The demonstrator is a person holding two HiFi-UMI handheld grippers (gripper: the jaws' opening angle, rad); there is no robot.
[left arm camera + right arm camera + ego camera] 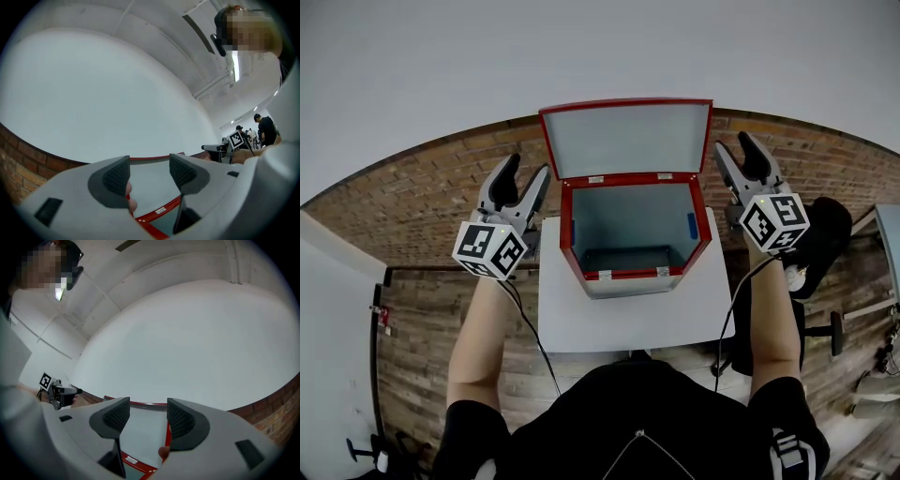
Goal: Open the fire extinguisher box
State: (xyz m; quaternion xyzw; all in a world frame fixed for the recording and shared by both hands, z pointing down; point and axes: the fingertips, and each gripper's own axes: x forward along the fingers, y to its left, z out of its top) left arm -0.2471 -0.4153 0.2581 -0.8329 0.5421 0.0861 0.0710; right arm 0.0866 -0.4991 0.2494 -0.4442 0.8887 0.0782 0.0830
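Note:
The red fire extinguisher box (633, 220) stands on a white table (619, 319) with its lid (626, 138) swung up and back, so the grey inside shows. A small blue patch (692, 225) sits on its right inner wall. My left gripper (525, 173) hovers just left of the box, beside the lid's hinge corner, jaws apart and empty. My right gripper (734, 148) hangs by the lid's right edge, also open and empty. The left gripper view frames the raised lid (150, 185) beyond the left gripper (150, 171). The right gripper view shows the lid (140, 437) past the right gripper (147, 413).
A white wall rises behind the table, with brick-patterned flooring (422, 206) around it. A black office chair (825, 234) stands close at the right. White furniture (337, 319) lines the left edge. People stand far off in the left gripper view.

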